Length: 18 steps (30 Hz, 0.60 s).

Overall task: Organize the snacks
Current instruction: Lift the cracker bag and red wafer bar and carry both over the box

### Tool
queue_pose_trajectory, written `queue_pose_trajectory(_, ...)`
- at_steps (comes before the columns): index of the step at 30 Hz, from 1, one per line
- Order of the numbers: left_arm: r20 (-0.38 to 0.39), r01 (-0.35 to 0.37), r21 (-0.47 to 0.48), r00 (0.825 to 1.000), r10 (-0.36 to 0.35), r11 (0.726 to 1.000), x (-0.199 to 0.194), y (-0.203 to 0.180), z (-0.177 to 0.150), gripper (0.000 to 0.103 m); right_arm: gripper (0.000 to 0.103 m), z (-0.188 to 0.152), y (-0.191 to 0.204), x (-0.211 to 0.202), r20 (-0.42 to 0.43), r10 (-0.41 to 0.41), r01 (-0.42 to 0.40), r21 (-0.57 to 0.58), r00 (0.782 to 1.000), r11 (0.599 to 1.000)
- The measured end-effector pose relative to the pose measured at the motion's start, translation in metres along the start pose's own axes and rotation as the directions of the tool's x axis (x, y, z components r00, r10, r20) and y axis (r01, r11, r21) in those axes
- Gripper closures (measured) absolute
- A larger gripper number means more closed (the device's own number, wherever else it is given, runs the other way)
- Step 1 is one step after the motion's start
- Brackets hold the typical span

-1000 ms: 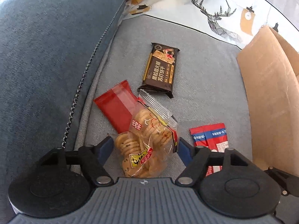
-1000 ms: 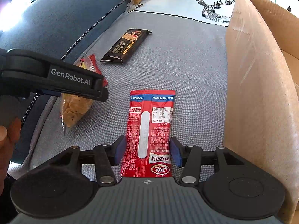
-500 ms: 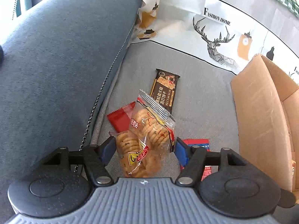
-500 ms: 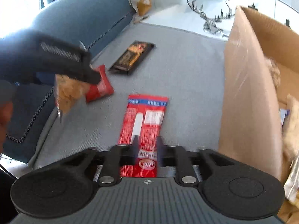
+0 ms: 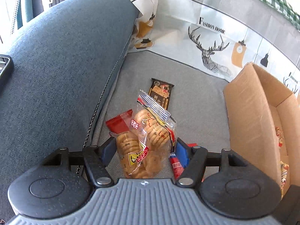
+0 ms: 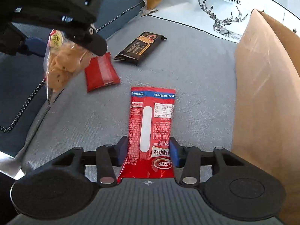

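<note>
Blue-padded left gripper (image 5: 145,148): clamped on clear cracker bag (image 5: 148,142), lifted off sofa seat (image 6: 187,65). Right gripper (image 6: 148,151): jaws closing, pads against red snack packet (image 6: 151,123). Small red pouch (image 6: 101,73) at 10 o'clock, dark biscuit bar (image 6: 140,46) at 12, cardboard box (image 6: 266,93) at 3.

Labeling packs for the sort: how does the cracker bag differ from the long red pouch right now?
The cracker bag is clear, showing round crackers; the long red pouch is opaque with printed text. The bag hangs lifted in the left gripper; the pouch lies flat on the seat, the right gripper closing around it. Both are sealed snacks.
</note>
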<state>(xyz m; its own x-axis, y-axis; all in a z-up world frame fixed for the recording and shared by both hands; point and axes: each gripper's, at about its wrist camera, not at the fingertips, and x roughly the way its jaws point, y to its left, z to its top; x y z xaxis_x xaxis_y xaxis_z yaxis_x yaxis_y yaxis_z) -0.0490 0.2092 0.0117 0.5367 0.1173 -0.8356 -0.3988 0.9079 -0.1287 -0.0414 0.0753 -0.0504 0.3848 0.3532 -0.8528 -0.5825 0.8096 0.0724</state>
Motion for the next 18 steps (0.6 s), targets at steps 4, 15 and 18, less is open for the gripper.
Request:
queue_pose_trajectory(4,0.066,0.022,-0.016,0.998,-0.021,1.0,-0.016,0.0,-0.003,0.031,0.059,0.001,-0.004,-0.018,0.076,-0.011,0.01,0.021,0.997,1.0)
queue_pose_trajectory(15,0.234,0.075,0.024,0.969,-0.078,0.997,-0.058,-0.017,-0.013,0.031,0.059,-0.006,-0.045,-0.134,0.459,-0.023,-0.013,0.075,0.888,0.997)
queue_pose_trajectory(18,0.244,0.081,0.029,0.966,-0.085,0.996,-0.061,-0.02,-0.012,0.031,0.059,-0.007,-0.068,-0.167,0.544,-0.045,-0.006,0.091,0.838,0.996)
